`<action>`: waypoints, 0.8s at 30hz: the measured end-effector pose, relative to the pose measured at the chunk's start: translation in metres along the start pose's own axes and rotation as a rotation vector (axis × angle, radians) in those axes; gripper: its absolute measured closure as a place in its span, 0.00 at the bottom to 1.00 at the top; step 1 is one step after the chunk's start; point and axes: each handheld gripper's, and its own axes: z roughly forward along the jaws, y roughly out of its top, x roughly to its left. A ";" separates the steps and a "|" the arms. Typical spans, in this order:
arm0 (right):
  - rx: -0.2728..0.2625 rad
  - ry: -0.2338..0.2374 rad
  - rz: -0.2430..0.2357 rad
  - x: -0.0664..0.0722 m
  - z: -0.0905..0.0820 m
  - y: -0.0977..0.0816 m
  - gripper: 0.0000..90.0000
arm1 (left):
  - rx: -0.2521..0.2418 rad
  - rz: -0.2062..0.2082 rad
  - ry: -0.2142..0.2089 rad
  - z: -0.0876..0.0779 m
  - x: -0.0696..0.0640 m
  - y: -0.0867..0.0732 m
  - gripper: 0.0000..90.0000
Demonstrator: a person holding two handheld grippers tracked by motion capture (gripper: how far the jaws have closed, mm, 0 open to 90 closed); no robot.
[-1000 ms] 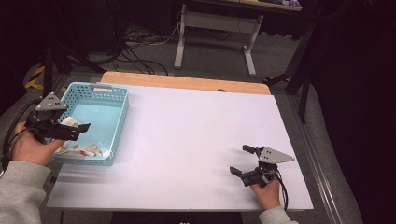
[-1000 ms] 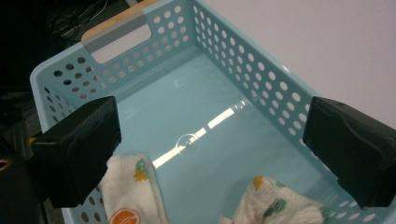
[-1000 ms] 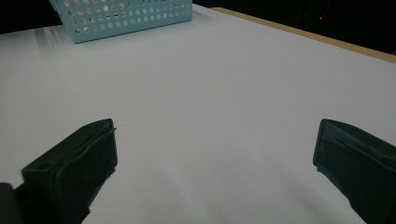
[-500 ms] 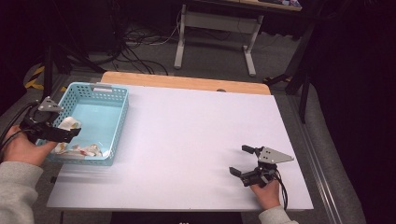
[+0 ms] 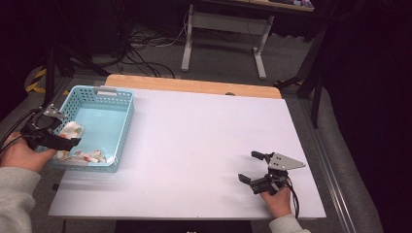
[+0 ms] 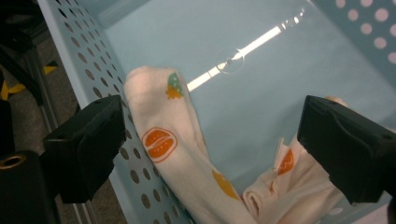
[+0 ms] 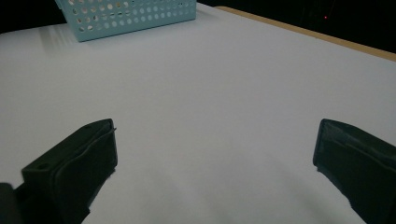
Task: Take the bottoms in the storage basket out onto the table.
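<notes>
Light blue plastic makes the basket (image 5: 127,109) that your left claw (image 6: 205,154) hangs over. Its jaws stand wide apart and have just been closing a little, yet they press on nothing. One jaw is outside the basket's holey wall and the other is above the basket floor. Between the jaws lies a white sock (image 6: 180,154) with orange fruit pictures, leaning on the inside of that wall. A second bunched sock (image 6: 294,191) sits just beside it, under the jaw that is over the floor. In the high view the left claw (image 5: 65,141) is at the near left corner of the basket.

Your right claw (image 5: 253,167) rests on the white tabletop (image 5: 204,136), well apart from the basket. Its jaws are spread wide with only bare tabletop between them.
</notes>
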 end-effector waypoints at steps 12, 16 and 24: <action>0.001 0.007 -0.002 0.000 0.001 0.000 0.01 | 0.212 0.010 -0.090 0.020 -0.003 0.001 0.20; 0.005 0.009 -0.003 0.000 0.001 0.000 0.01 | 0.236 0.000 -0.103 0.022 -0.004 0.001 0.20; 0.002 0.012 -0.003 0.001 0.001 0.000 0.01 | 0.296 -0.003 -0.144 0.027 -0.005 0.000 0.23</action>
